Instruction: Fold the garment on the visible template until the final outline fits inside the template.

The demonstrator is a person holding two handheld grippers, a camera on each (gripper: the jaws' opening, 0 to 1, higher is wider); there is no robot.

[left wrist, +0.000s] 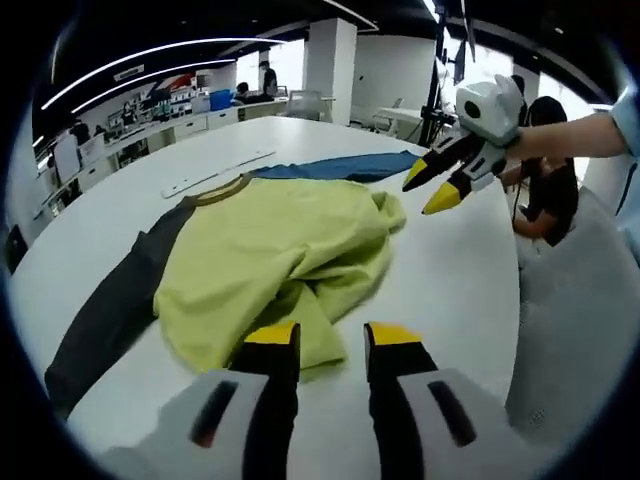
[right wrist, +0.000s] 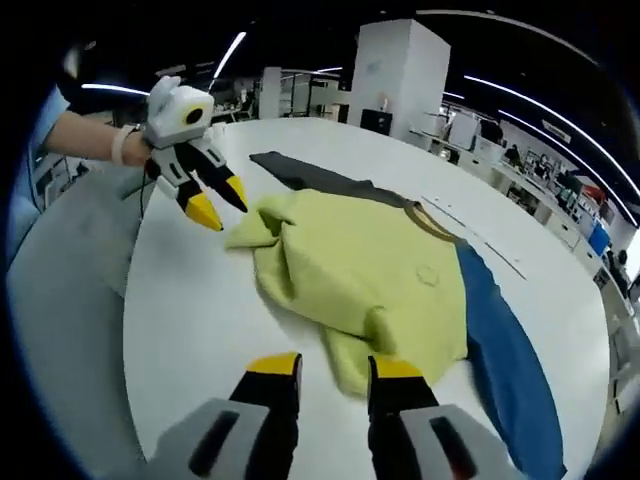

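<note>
A yellow-green fabric shirt with a brown ribbed collar, one dark grey sleeve and one blue sleeve (left wrist: pixel 275 250) lies crumpled on a round white table (left wrist: pixel 450 270). In the left gripper view its body sits at the centre, the grey sleeve trailing toward 8 o'clock and the blue sleeve stretching toward 1 o'clock. A pale strip marking on the tabletop (left wrist: pixel 215 172) lies just beyond the collar, at about 11 o'clock.

The left gripper (left wrist: pixel 332 338) rises from 6 o'clock in its own view, its yellow-tipped black fingers (left wrist: pixel 272 335) spread with a clear gap between them — nothing is pinched. The left-hand tip sits at the rumpled lower hem; whether it touches the cloth I cannot tell. In the right gripper view the same tool (right wrist: pixel 222 203) hangs at 10 o'clock, held by a person's hand (right wrist: pixel 128 146), its fingers parted and empty just beside a bunched corner of the shirt (right wrist: pixel 370 265).

The right gripper (right wrist: pixel 335 366) comes up from 6 o'clock in its view, fingers (right wrist: pixel 395 370) apart and holding nothing — the right-hand tip lies against or over the near fold of fabric. In the left gripper view it (left wrist: pixel 430 186) shows at 1 o'clock, fingers parted, near the blue sleeve's end.
</note>
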